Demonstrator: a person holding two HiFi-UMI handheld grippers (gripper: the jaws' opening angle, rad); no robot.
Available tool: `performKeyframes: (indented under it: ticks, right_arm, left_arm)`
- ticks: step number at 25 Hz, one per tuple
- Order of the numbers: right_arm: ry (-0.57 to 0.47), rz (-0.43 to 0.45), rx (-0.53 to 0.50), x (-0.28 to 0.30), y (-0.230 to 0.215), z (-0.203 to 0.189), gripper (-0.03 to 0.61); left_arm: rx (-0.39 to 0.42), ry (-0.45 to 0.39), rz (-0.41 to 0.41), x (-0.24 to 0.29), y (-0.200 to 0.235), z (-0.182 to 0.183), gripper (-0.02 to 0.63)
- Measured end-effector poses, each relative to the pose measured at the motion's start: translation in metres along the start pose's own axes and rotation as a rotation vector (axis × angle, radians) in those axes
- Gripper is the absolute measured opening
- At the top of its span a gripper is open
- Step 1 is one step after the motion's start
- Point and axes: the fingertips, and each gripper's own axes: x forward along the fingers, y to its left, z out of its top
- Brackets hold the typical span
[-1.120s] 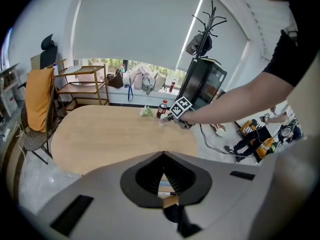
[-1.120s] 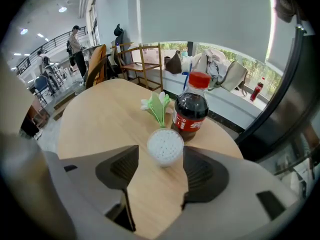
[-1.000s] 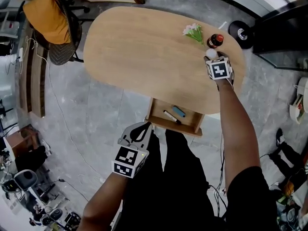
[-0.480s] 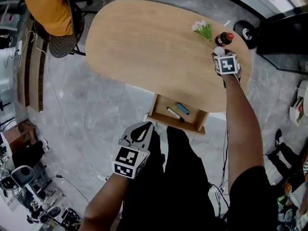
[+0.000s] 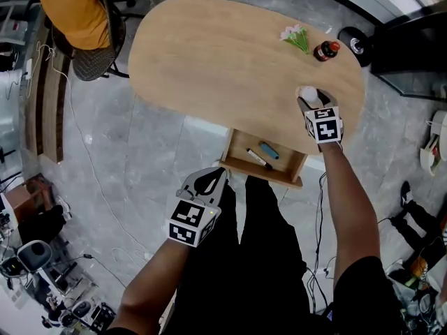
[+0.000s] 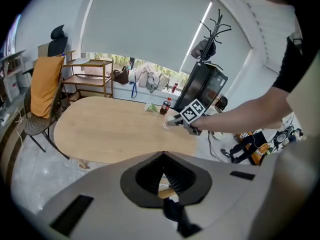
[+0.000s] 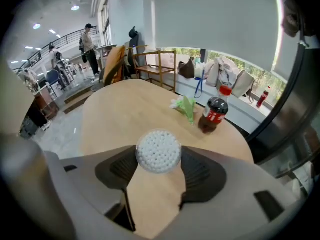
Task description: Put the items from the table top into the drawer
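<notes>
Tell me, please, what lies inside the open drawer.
A blue oblong item and a black-and-white pen lie in the drawer; its rear is hidden under the table top.

This is an open-plan office. An oval wooden table (image 5: 230,61) stands on a grey tiled floor (image 5: 147,166), beside a mesh office chair (image 5: 87,61) draped with an orange jacket (image 5: 70,9). A roller blind (image 6: 145,29) covers a wide window, with a coat rack (image 6: 212,31) and a wooden shelf (image 6: 92,76) close by. A cable (image 5: 91,180) trails across the floor, and people (image 7: 89,39) stand farther off below a railed gallery (image 7: 60,41).
</notes>
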Motion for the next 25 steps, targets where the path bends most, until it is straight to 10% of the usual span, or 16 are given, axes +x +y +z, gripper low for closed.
performKeyframes:
  ticks: [13,25]
  right_arm:
    - [0.105,0.226,-0.103,-0.02,0.228,-0.119,0.259]
    - [0.194,0.208,-0.286,0.074,0.276,-0.151,0.259]
  left_arm:
    - [0.013,0.006,-0.031,-0.015,0.011,-0.038,0.002]
    - [-0.036,0.008,0.004,-0.053,0.026,-0.08,0.002]
